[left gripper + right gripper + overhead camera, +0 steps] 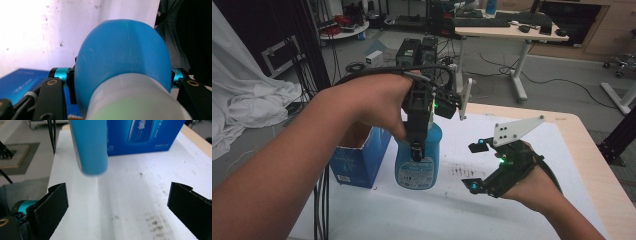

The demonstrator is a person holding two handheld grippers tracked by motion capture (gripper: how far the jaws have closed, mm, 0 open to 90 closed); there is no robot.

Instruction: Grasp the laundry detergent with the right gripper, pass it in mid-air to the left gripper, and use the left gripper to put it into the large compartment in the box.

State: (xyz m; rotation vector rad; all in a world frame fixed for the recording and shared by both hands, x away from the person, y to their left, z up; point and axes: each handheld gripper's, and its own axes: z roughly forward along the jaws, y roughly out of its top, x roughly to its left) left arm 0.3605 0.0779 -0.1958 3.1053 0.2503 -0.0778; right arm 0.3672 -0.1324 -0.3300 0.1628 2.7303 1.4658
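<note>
High view: left gripper (416, 150) comes down from above on a blue bottle (419, 165), jaws clamped on its upper part, person's left hand (377, 107) wrapped round the gripper body. Bottle is upright w/ a label on the front, just right of an open-topped blue box (357, 160) and either touching it or nearly so, can't tell which. Both are over the white sheet (512, 210) covering the table (597, 170). Can't tell from here whether the bottle base rests on the sheet or hangs just off it.

Left gripper view adds the grip detail: bottle's rounded blue shoulder (122, 57) and white cap (132, 100) sit between the two black jaws, teal fittings pressed at each side. Box shows as a blue corner (22, 82) at lower left.

Right gripper view gives the other side: bottle's lower end (91, 147), blurred, in front of the box's printed face (145, 137); the base looks slightly clear of the sheet (120, 195), though blur leaves that unsure. Right gripper (117, 210) has jaws spread wide, nothing between them but stained paper.

High view puts the right gripper (477, 167) right of the bottle, near but apart, grey plate on top.
</note>
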